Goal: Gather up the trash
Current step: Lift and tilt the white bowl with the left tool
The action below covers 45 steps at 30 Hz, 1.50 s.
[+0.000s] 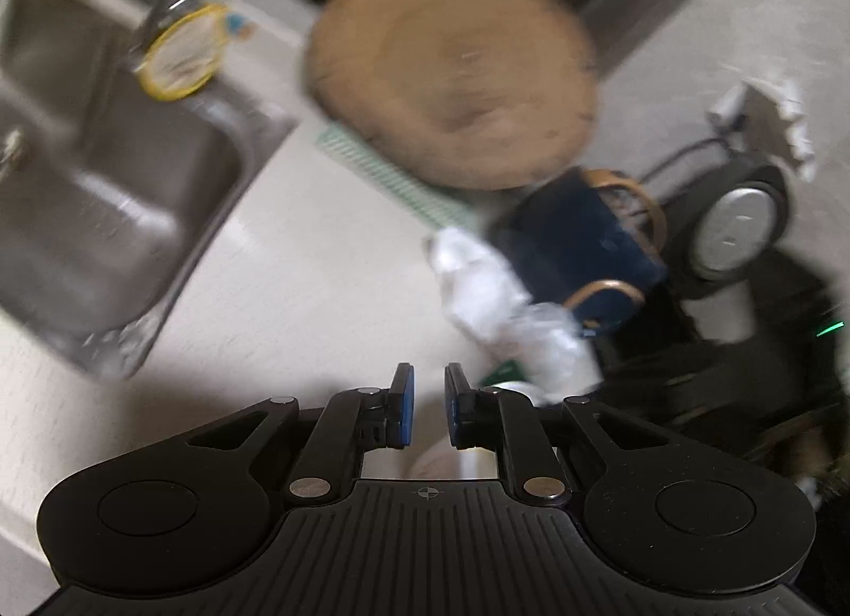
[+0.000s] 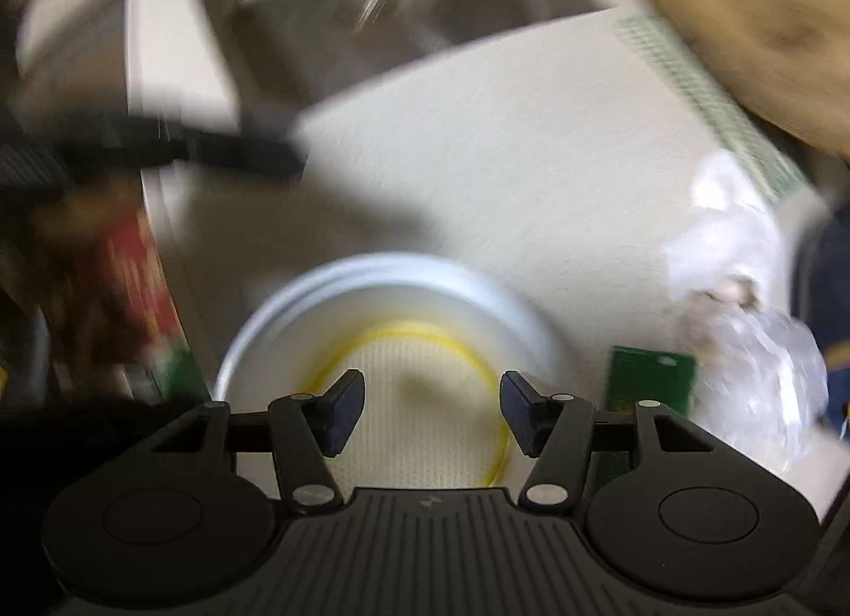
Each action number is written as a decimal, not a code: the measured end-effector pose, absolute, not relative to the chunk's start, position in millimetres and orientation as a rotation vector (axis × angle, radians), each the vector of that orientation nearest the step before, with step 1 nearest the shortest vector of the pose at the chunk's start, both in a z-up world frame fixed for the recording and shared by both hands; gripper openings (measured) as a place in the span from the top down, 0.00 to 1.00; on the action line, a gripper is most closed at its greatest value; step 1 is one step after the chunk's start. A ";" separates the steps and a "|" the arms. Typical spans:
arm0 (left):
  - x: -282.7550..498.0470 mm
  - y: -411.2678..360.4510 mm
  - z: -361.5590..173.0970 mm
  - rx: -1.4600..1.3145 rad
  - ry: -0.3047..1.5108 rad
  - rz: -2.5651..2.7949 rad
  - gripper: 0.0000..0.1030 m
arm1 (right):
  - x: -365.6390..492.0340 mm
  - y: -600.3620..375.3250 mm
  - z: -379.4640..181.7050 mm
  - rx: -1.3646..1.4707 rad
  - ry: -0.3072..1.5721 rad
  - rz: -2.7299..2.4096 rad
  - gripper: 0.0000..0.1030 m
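Both views are motion-blurred. A crumpled white paper and clear plastic wad (image 1: pixel 504 297) lies on the pale counter, beside a dark blue object; it also shows in the right wrist view (image 2: pixel 738 287). A small green card (image 2: pixel 651 377) lies next to it. A white foam bowl (image 2: pixel 382 297) holding a yellow-rimmed mesh strainer (image 2: pixel 419 403) sits right under my right gripper (image 2: pixel 433 417), which is open with nothing between its fingers. My left gripper (image 1: pixel 429 406) has its blue pads close together with a narrow gap and holds nothing; the bowl's rim (image 1: pixel 451 462) shows beneath it.
A steel sink (image 1: pixel 106 202) lies to the left with a yellow-rimmed strainer (image 1: pixel 180 53) at its edge. A round wooden board (image 1: pixel 451 69) rests on a green mat (image 1: pixel 393 175). A dark blue gold-handled object (image 1: pixel 579 244) and a silver-lidded appliance (image 1: pixel 738 228) stand right. A red and green package (image 2: pixel 143 297) is left.
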State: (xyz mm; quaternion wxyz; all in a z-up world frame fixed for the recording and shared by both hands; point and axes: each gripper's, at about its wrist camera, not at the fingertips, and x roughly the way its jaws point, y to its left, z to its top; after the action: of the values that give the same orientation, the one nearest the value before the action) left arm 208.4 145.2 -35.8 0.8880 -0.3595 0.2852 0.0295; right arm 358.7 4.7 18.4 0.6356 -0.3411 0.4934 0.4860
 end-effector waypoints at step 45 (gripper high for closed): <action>314.2 139.8 -69.6 -0.591 0.724 0.092 0.71 | 336.5 -50.6 1.5 -0.236 0.622 0.957 0.27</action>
State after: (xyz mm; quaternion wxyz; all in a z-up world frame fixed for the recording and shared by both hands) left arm 314.2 139.8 -69.6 0.8918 -0.2846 0.3490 0.0442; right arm 336.5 -50.6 1.5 0.8349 -0.1116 0.2936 0.4520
